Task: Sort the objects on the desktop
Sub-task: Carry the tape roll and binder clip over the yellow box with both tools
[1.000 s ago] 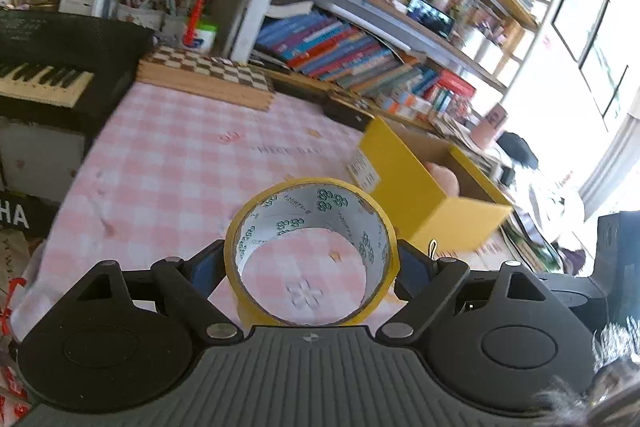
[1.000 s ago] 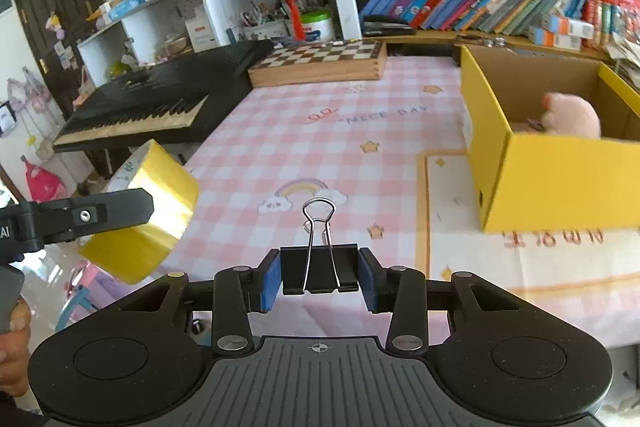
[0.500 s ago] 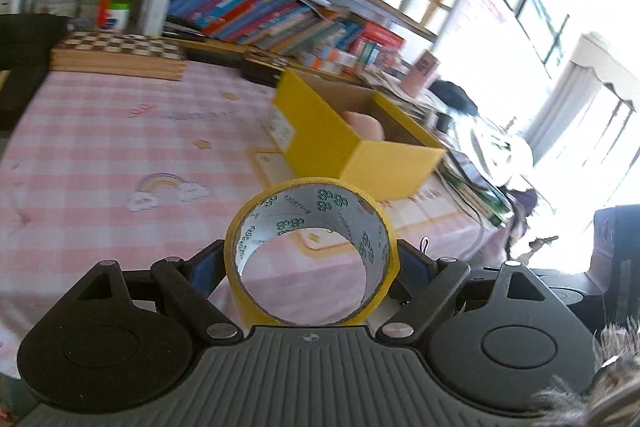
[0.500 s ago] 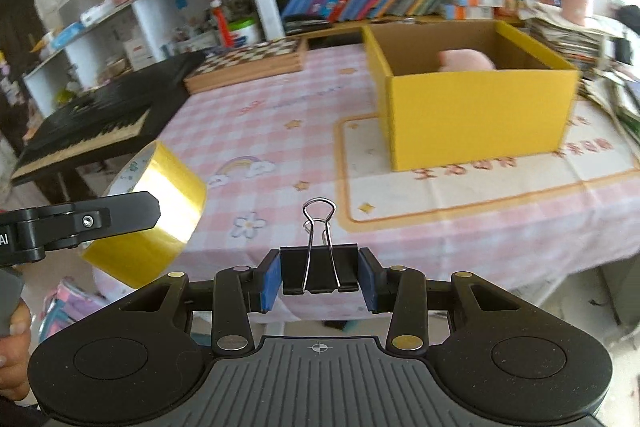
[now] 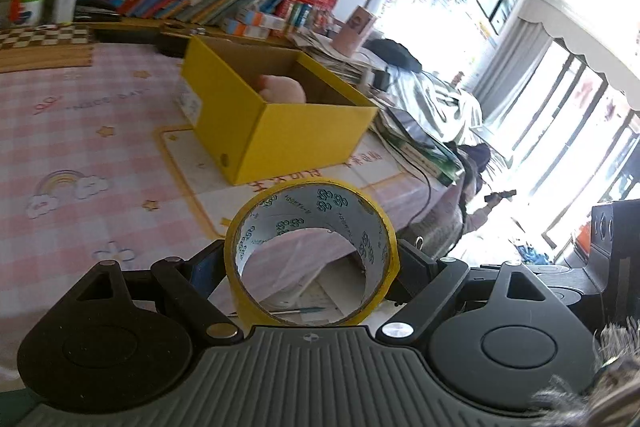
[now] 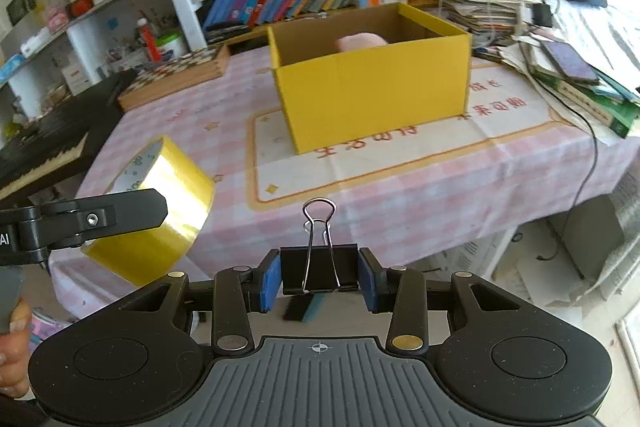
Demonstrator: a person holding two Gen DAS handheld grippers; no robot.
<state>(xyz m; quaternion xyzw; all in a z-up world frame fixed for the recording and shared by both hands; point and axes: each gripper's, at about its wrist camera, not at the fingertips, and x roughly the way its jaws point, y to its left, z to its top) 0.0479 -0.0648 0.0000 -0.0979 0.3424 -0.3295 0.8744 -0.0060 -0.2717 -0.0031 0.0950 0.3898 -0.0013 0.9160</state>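
Left gripper (image 5: 312, 263) is clamped across the tape roll's (image 5: 311, 251) rigid outer wall, right gripper (image 6: 319, 277) pinches a light, springy binder clip (image 6: 319, 269) by its flat sides, both held short of the yellow box (image 6: 372, 83) on the desk (image 6: 400, 183).

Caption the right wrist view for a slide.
Right gripper holding a black binder clip before the yellow box, left gripper's tape roll alongside.
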